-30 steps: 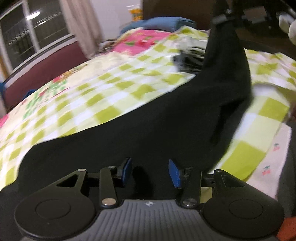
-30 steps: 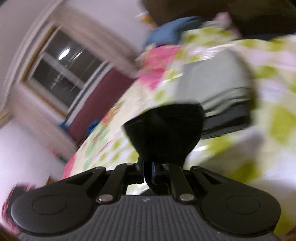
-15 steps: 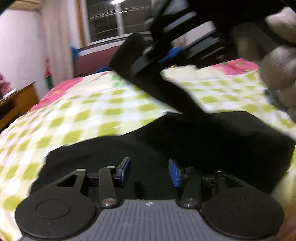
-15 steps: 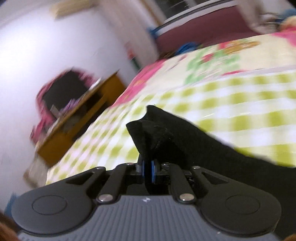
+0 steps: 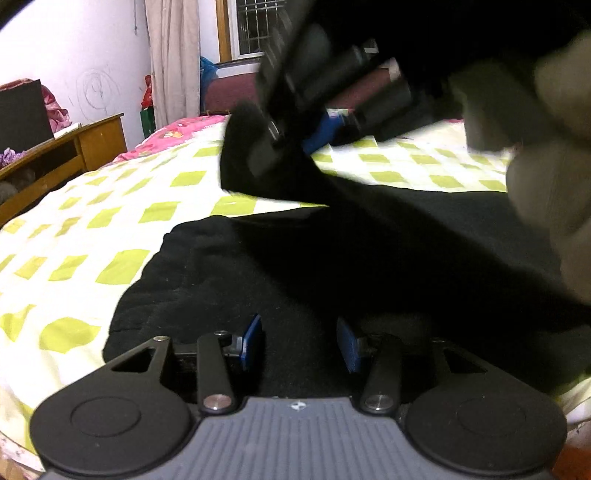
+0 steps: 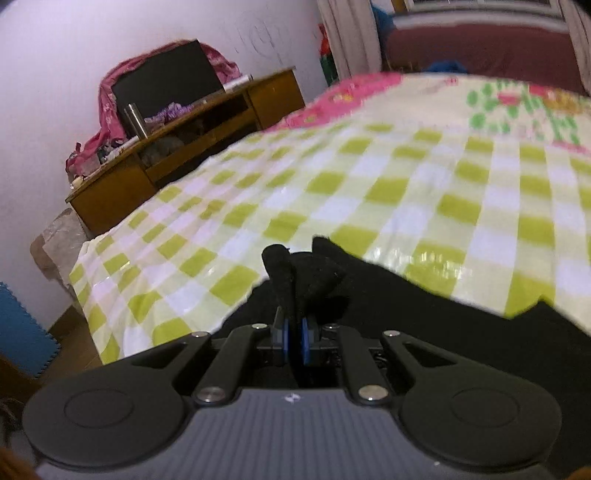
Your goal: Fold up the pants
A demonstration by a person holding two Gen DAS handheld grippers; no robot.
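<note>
- The black pants (image 5: 295,258) lie spread on a bed under a green-and-white checked sheet (image 5: 129,206); in the left wrist view the cloth fills the lower middle and runs off to the right.
- One end of the pants is lifted off the sheet: a flap of black fabric rises toward the upper middle of the left wrist view, where the right gripper (image 5: 295,140) pinches it.
- In its own view the right gripper (image 6: 294,332) has its blue pads (image 6: 284,334) drawn almost together, with a bunched fold of the pants (image 6: 424,314) clamped between them and standing up just ahead of the fingers.
- The left gripper (image 5: 299,343) hovers low over the flat part of the pants, its blue pads (image 5: 251,339) set well apart with only the lying cloth seen between them; it grips nothing.
- A pale gloved hand (image 5: 546,155), blurred, fills the right edge of the left wrist view, holding the right gripper's body.
- Beyond the checks, the bedding turns pink and floral (image 6: 517,107) toward the far end.
- A wooden cabinet (image 6: 192,147) stands beside the bed against a white wall, with a dark screen (image 6: 166,81) draped in pink cloth on top.
- A curtain (image 5: 171,59) hangs beside a barred window (image 5: 255,26).
</note>
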